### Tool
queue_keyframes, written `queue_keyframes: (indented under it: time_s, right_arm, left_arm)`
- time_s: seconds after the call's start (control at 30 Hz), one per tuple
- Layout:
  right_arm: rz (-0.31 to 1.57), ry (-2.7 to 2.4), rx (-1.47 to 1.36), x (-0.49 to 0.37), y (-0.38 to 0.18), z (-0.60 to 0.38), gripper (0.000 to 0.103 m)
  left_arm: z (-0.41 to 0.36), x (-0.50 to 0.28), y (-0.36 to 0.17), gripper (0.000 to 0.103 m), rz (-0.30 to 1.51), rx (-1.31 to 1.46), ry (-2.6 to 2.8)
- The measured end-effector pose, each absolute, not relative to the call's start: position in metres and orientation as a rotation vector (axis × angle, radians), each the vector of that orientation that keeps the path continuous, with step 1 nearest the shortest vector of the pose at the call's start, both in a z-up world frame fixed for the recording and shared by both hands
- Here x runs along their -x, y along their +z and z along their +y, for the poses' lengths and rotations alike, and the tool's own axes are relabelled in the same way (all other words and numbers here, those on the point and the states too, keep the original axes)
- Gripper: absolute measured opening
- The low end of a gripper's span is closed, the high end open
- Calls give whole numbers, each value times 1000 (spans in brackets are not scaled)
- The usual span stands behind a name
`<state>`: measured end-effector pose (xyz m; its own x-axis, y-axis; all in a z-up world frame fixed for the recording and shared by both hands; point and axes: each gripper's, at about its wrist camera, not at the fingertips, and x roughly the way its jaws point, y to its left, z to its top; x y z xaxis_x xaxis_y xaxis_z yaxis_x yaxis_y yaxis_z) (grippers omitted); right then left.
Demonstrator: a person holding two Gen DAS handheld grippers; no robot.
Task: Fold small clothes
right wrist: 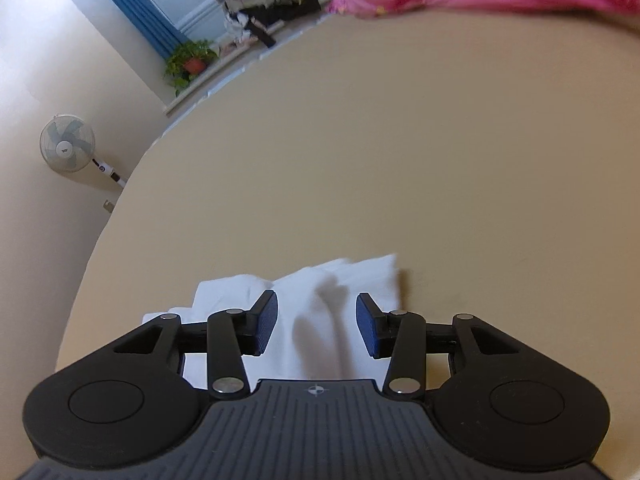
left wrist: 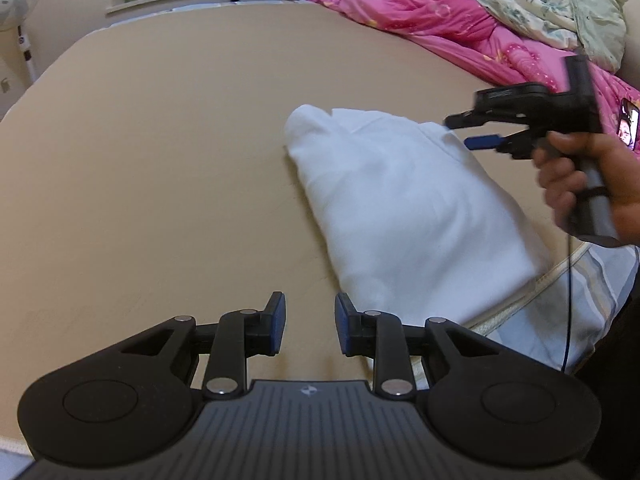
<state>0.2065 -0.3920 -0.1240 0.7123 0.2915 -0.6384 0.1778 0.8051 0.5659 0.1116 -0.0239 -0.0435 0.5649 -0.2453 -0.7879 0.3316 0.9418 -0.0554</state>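
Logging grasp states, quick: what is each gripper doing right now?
Left gripper: open, holding nothing.
Right gripper: open above the white garment, holding nothing.

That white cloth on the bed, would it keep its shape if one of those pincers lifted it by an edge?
Probably not. The white cloth lies in soft folds and rounded creases, so it would likely droop and unfold. It looks thin, so likely light. On the smooth tan sheet it may slide or bunch when pushed. Both the right hand-held gripper and the left hand-held gripper are open.

White garment (left wrist: 400, 200); tan bed sheet (left wrist: 180, 160); pink quilt (left wrist: 440, 20) (yellow floral print); blue curtain (right wrist: 132, 4).
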Motion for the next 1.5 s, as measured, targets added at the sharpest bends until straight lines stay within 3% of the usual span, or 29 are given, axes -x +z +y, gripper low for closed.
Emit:
queue_keyframes:
  time_s: [0.07, 0.13, 0.17, 0.3, 0.43, 0.53, 0.63, 0.7, 0.77, 0.9, 1.13, 1.17, 1.23, 1.27, 1.3, 1.4, 1.5]
  right_arm:
    - [838, 60, -648, -219, -135, -381, 45]
    - [842, 39, -635, -223, -137, -374, 24]
    - [818, 32, -628, -220, -131, -372, 6]
    - [674, -30, -608, -201, -108, -377, 6]
    - [756, -164, -632, -199, -127, -397, 6]
    - [800, -161, -671, -196, -133, -406, 18]
    - [754, -131, -642, -185, -119, -410, 39]
    - [757, -60, -652, -176, -114, -411, 61]
    - [818, 19, -682, -174, -119, -411, 71]
    - [956, 92, -658, -170, -134, -412, 72]
    - [1005, 97, -707, -178, -157, -405, 75]
    - [998, 102, -700, -178, -159, -406, 74]
    - [978, 128, -686, -181, -162, -399, 53]
    - [974, 144, -712, -181, -160, -394, 45]
    - [966, 120, -731, -182, -160, -392, 38]
    - [920, 107, -760, -182, -147, -382, 29]
    - [813, 198, -741, -187, -124, -354, 27]
  left_arm:
    - [-22, -111, -42, 31, 909, -97, -336]
    - [-24, -112, -41, 32, 904, -94, -333]
    - [-25, -114, -40, 32, 901, -86, -333]
    - [-39, -130, -34, 32, 882, -15, -365]
    - [-68, -147, -33, 32, 846, -7, -413]
    - [-85, -162, -57, 40, 931, -45, -441]
    - [-91, -170, -92, 51, 1132, -194, -410]
    - [-85, -166, -89, 58, 1109, -204, -435]
    - [-74, -173, -79, 58, 1105, -124, -446]
    - [-54, -207, -61, 67, 1037, 92, -407]
    - [-40, -273, -108, 68, 1176, 490, -388]
    - [-42, -275, -116, 68, 1183, 510, -386]
    - [-42, -274, -119, 58, 1150, 518, -376]
    - [-43, -272, -117, 42, 1137, 506, -386]
    - [-41, -272, -113, 35, 1122, 493, -406]
    - [-36, -264, -81, 32, 1030, 375, -419]
    - [-10, -260, -36, 33, 925, 315, -397]
